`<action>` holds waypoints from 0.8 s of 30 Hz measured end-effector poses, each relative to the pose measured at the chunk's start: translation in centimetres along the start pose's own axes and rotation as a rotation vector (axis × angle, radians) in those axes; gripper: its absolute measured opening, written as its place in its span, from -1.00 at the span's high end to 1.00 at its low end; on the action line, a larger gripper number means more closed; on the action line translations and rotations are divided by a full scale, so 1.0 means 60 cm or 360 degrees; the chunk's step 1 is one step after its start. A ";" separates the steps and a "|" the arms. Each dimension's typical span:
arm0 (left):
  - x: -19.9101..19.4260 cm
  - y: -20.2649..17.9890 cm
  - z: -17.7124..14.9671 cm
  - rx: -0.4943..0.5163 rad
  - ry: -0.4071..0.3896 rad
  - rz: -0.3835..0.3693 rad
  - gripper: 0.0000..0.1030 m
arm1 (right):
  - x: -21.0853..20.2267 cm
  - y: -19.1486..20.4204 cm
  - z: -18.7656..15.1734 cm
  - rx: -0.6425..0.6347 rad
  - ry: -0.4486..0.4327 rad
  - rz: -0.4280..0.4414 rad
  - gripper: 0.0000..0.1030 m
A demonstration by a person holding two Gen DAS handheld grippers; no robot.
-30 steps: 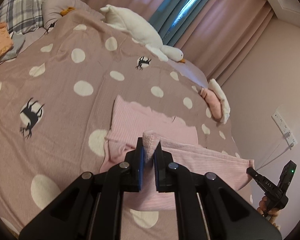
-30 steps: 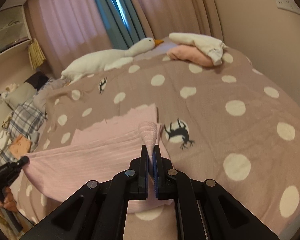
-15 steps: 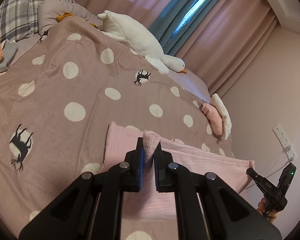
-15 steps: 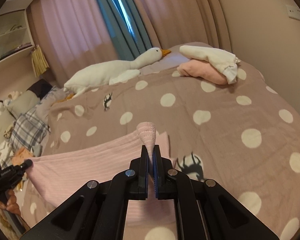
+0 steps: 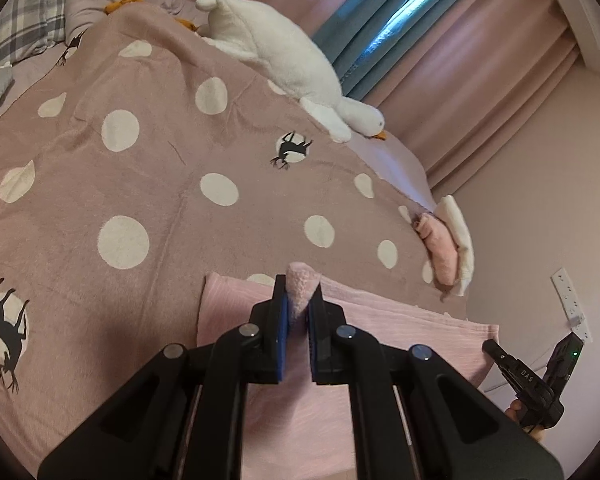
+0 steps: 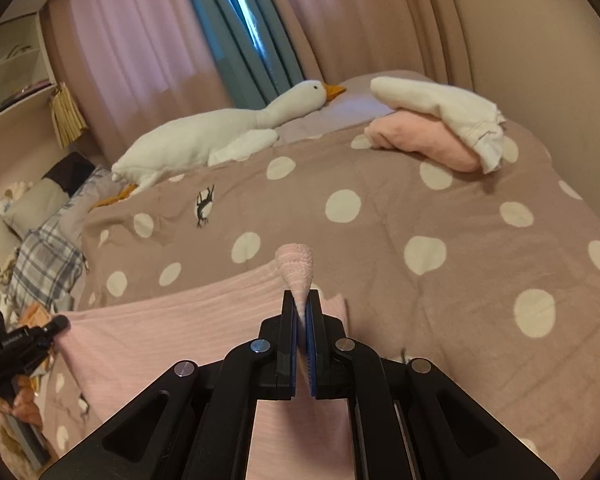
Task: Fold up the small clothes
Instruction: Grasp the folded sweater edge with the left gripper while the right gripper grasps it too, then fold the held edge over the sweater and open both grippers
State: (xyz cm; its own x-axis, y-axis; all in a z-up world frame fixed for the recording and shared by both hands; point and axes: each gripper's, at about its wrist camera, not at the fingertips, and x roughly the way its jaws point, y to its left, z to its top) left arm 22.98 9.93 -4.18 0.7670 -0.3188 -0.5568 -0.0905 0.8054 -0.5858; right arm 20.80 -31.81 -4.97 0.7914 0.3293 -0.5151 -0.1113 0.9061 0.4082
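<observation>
**Dim pink room, one bright slit of daylight**

The only strong light I see is a blown-out strip between the teal curtains (image 5: 384, 28) (image 6: 240, 40) — everything else sits in a soft, warm, pinkish gloom. My fingers (image 5: 278, 332) cast a dull shadow onto the bedspread (image 5: 148, 184) at lower left. Both views bulge fisheye-style, lines bending toward black vignetted corners. The right view looks slightly smeared — edges softer than the left's.
</observation>
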 end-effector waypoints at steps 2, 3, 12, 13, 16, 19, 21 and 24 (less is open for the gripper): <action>0.014 0.006 0.007 -0.0005 0.0005 0.0023 0.86 | 0.019 0.000 0.006 0.0004 0.0024 -0.0010 0.89; 0.021 0.009 0.010 -0.0015 0.0011 0.0028 0.87 | 0.032 -0.001 0.009 0.0007 0.0039 -0.0013 0.89; 0.107 0.031 0.034 -0.0003 0.0114 0.0131 0.87 | 0.125 -0.016 0.027 0.0027 0.0159 -0.0076 0.89; 0.121 0.035 0.037 -0.0005 0.0134 0.0154 0.87 | 0.141 -0.021 0.027 0.0039 0.0181 -0.0085 0.89; 0.153 0.045 0.040 -0.0021 0.0184 0.0178 0.87 | 0.183 -0.034 0.025 0.0083 0.0266 -0.0080 0.89; 0.182 0.052 0.039 -0.0021 0.0220 0.0234 0.87 | 0.219 -0.047 0.012 0.0101 0.0343 -0.0118 0.89; 0.198 0.060 0.038 -0.0040 0.0245 0.0259 0.87 | 0.238 -0.058 0.003 0.0110 0.0380 -0.0149 0.89; 0.219 0.069 0.032 -0.0040 0.0287 0.0306 0.86 | 0.255 -0.070 -0.005 0.0138 0.0416 -0.0147 0.89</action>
State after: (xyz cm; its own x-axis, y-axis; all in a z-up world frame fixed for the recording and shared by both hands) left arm 33.91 10.06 -12.80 0.6089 -0.2465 -0.7540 -0.2415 0.8478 -0.4722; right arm 33.18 -30.49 -14.77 0.6130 0.3138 -0.7251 0.0147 0.9131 0.4075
